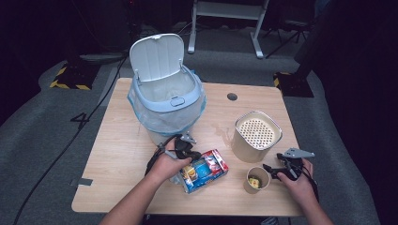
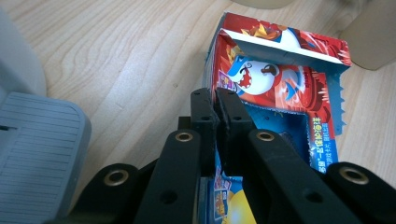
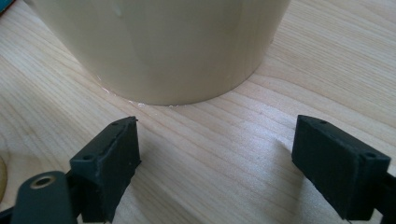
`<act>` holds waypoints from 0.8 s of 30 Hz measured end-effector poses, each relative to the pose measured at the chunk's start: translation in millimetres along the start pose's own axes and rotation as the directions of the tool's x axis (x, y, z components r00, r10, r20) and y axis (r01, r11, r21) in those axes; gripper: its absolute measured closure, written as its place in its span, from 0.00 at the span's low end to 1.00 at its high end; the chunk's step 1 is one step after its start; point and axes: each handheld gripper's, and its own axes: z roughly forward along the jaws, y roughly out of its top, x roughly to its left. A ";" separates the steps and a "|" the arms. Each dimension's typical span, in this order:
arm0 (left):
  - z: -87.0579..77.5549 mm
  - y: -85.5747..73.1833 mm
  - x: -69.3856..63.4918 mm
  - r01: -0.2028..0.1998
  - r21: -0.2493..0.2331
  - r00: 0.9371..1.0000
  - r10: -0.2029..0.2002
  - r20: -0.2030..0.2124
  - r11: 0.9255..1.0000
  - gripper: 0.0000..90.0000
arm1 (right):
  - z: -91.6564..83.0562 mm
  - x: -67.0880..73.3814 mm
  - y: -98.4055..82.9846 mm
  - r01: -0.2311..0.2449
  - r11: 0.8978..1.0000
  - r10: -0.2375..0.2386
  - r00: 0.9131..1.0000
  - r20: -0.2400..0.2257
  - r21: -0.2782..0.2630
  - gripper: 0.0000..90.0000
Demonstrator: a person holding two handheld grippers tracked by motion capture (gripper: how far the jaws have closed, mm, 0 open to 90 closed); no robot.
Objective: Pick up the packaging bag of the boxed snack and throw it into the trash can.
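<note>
While my left gripper (image 2: 217, 100) has its jaws pinched tight on the torn flap of the snack box (image 1: 205, 170), box sits on the table (image 1: 117, 154) at 6 o'clock of the bin (image 1: 166, 96), not lifted yet. Bin lid's up, bag liner in, so I judge: grasp done, carry + drop left. Right gripper (image 3: 215, 154) spread wide, holding nothing, at 3 o'clock of the paper cup (image 1: 257, 179), pointing at the beige canister (image 1: 256, 136). Box print: red/blue cartoon, Chinese txt, too small to read, no brand legible.
</note>
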 end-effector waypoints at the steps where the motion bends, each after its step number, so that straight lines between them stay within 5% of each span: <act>1: 0.0 0.6 0.0 0.001 0.005 1.000 -0.001 -0.001 1.000 0.95 | 0.0 0.0 0.0 0.000 1.000 0.000 1.000 0.000 0.000 0.17; 24: -1.3 2.3 1.7 -0.015 0.013 1.000 0.015 -0.018 1.000 1.00 | 0.0 0.0 0.0 0.000 1.000 0.000 1.000 0.000 0.000 0.17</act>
